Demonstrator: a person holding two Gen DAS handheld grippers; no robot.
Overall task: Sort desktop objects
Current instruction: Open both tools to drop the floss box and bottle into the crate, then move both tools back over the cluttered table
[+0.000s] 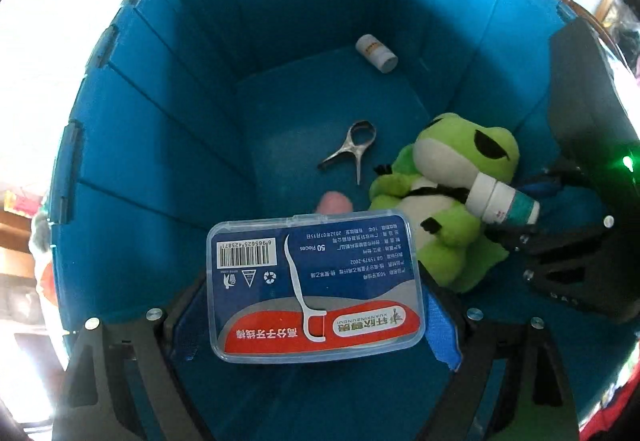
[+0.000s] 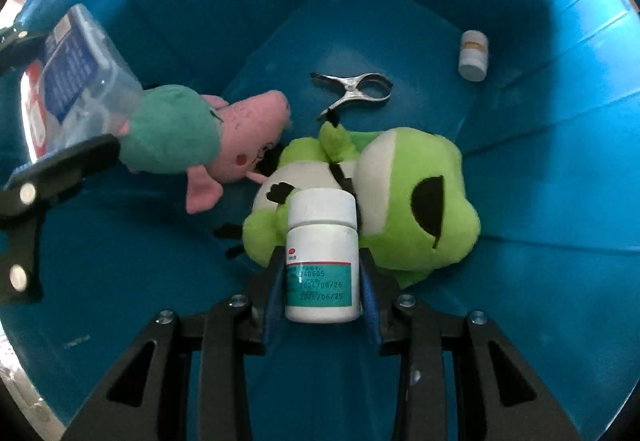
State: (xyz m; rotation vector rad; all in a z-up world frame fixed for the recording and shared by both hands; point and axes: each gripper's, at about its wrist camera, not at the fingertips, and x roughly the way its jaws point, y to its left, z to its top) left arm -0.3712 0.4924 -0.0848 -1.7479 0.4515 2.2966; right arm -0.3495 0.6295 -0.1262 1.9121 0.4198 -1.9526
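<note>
Left tool [image 1: 316, 305] gripping floss box [image 1: 314, 281], right tool [image 2: 322, 281] gripping bottle [image 2: 322, 261]

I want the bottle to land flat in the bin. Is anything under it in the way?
Yes. The green frog lies right below the bottle held by the right gripper, so the bottle would likely land on it. Bare bin floor shows farther on, around the metal clip.

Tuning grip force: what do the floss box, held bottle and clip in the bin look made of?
Floss box: clear hard plastic, glossy; the label shows through. Held bottle: opaque white plastic, smooth, with a printed teal label. Clip: bare metal, probably steel, going by its silvery shine.
</note>
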